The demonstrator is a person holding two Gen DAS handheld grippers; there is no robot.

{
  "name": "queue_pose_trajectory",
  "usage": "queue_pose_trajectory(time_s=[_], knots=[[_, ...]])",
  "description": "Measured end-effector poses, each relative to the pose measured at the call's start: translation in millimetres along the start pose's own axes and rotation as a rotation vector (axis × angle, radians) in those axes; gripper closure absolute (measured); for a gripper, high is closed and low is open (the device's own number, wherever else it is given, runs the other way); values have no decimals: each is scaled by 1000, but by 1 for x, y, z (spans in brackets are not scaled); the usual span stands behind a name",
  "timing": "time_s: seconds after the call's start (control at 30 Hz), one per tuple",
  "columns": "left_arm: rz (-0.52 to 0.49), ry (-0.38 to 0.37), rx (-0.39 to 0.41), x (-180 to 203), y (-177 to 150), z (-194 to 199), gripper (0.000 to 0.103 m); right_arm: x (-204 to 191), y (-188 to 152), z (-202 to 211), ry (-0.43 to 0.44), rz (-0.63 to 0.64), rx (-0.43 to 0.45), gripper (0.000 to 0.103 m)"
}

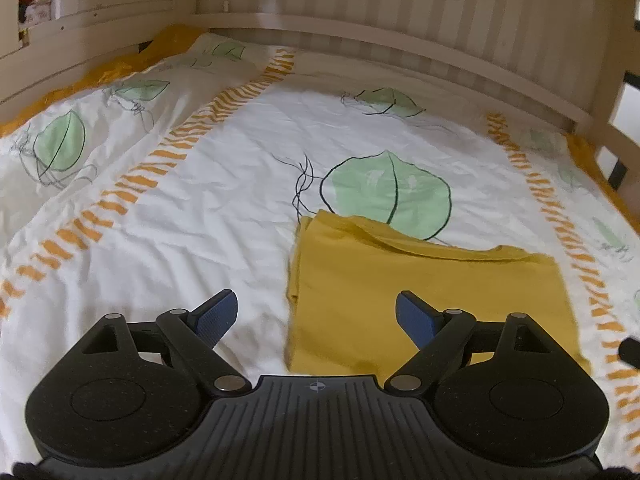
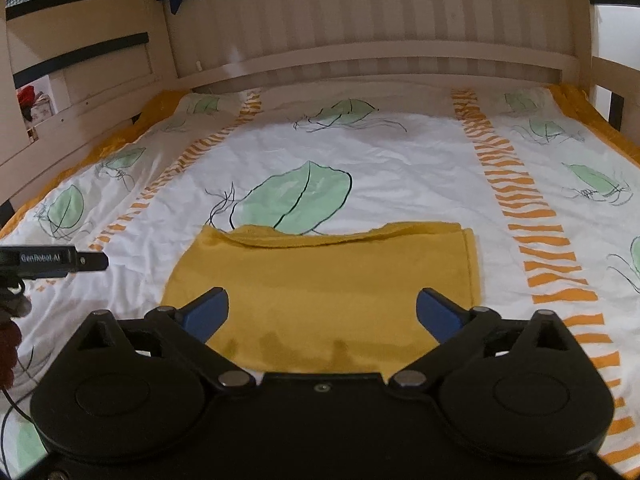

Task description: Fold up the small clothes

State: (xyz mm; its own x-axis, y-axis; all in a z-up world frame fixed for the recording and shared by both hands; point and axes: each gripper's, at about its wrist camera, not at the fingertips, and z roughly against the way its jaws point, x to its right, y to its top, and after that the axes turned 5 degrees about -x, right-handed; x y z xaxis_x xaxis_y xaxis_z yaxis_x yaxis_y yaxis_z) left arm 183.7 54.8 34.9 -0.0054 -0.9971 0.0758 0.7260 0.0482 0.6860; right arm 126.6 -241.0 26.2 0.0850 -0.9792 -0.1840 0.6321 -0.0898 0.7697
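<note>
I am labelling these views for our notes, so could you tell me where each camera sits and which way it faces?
Left wrist: on the left gripper, looking forward and down over the bed; its open blue pads frame the folded yellow garment, which lies right of centre.
Right wrist: on the right gripper, aimed the same way, with the garment centred between its open pads; the left gripper's tip enters at the left edge.
Shared: the garment, the leaf-print duvet and the slatted wooden bed rail.
</note>
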Motion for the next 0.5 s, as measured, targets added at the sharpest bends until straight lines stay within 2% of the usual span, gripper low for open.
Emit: queue_pose_trajectory(time_s=[0.13, 0.3, 0.5], knots=[[-32, 15, 5, -1, 4, -11, 17, 0, 1, -16, 4, -10, -21, 0], [-33, -1, 3, 0, 5, -30, 17, 9, -1, -44, 34, -23, -73, 0], [-10, -35, 11, 8, 12, -60, 17, 26, 1, -72, 53, -43, -57, 0]])
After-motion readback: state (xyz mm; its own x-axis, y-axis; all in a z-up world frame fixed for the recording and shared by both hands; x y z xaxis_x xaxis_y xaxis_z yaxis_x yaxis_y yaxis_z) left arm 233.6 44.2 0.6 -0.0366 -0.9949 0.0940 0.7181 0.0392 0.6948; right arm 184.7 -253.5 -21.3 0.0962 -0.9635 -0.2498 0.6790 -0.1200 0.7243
